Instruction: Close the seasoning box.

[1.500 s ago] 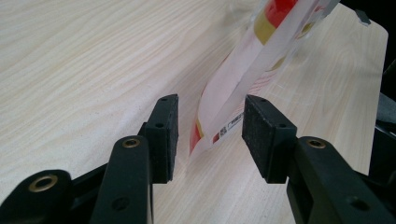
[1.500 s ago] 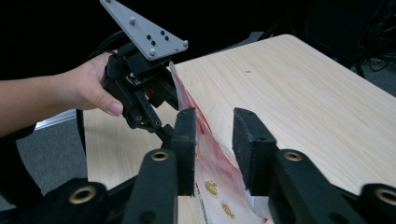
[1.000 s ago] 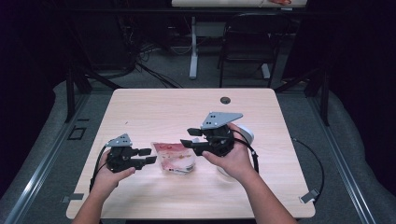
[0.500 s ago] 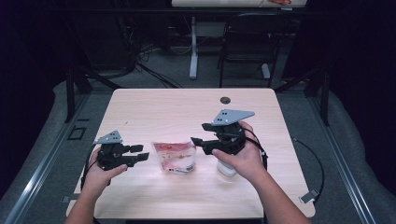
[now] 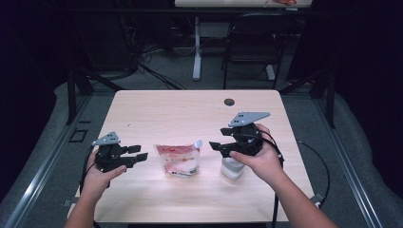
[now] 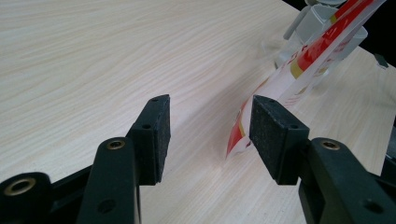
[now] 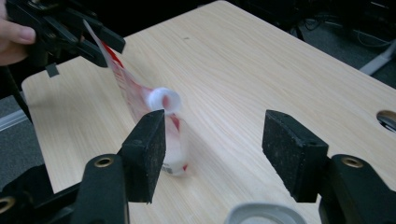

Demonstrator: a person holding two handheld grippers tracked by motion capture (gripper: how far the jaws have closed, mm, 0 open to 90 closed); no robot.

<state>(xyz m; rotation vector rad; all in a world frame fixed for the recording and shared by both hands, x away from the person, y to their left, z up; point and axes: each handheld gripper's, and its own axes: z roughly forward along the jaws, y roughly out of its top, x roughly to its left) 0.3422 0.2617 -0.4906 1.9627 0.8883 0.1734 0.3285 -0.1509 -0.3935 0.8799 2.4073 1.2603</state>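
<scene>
While both tongs gape empty, the pouch (image 5: 179, 159) stands, seemingly holding pale liquid.

bright table, dark room around it

in the high view light falls from above onto the pale table (image 5: 190, 118), which glows while the floor and the corners sink into near black; the picture is soft and grainy. the pouch (image 5: 179, 159) has a washed-out glare patch. in the left gripper view the near pads are sharp and the far pouch end soft. in the right gripper view the pouch (image 7: 140, 100) is blurred.
</scene>
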